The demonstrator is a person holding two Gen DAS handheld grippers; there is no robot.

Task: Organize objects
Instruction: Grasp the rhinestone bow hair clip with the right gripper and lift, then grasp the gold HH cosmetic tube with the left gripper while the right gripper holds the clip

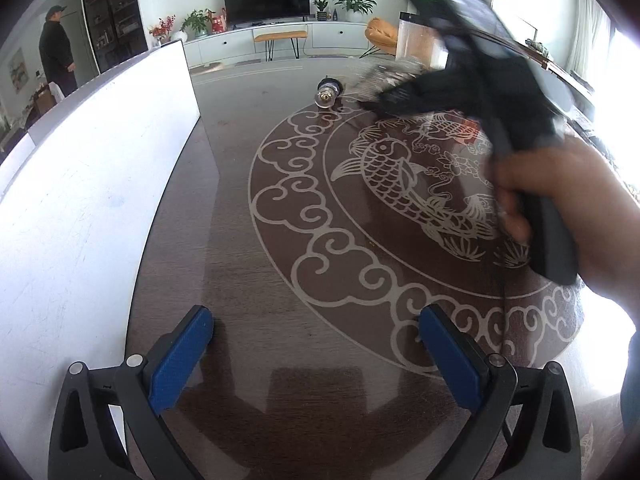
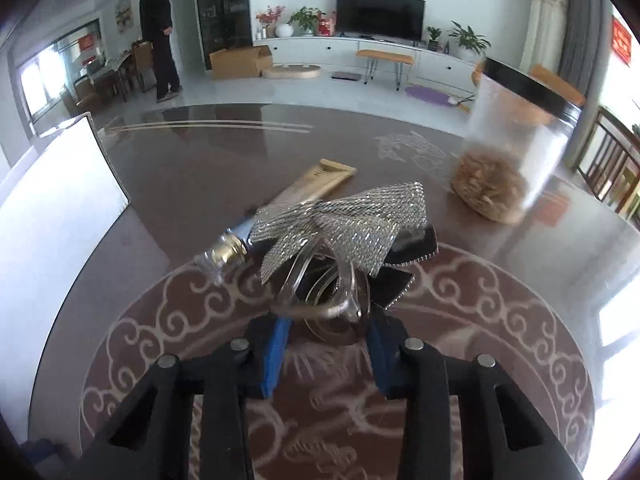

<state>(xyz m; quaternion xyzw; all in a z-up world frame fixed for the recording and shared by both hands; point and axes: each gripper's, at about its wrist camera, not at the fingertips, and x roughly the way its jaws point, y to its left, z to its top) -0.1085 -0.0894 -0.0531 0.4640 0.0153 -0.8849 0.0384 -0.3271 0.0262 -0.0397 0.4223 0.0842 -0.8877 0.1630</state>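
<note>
On table [image 2: 168, 184] | white box [image 1: 100, 168] at left, nothing seen inside | jar [image 2: 516, 148], tube [image 2: 308, 188] unsorted | right gripper [image 2: 324, 344] clamps bow clip [image 2: 340, 236] over table | left gripper [image 1: 316, 344] spread, empty | judged early.

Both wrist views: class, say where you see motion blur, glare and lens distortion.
Left wrist view: the right hand-held gripper and its hand are smeared by motion; fisheye bends the white board. Right wrist view: the sparkly bow and jar are slightly blurred; window glare washes the table.
</note>
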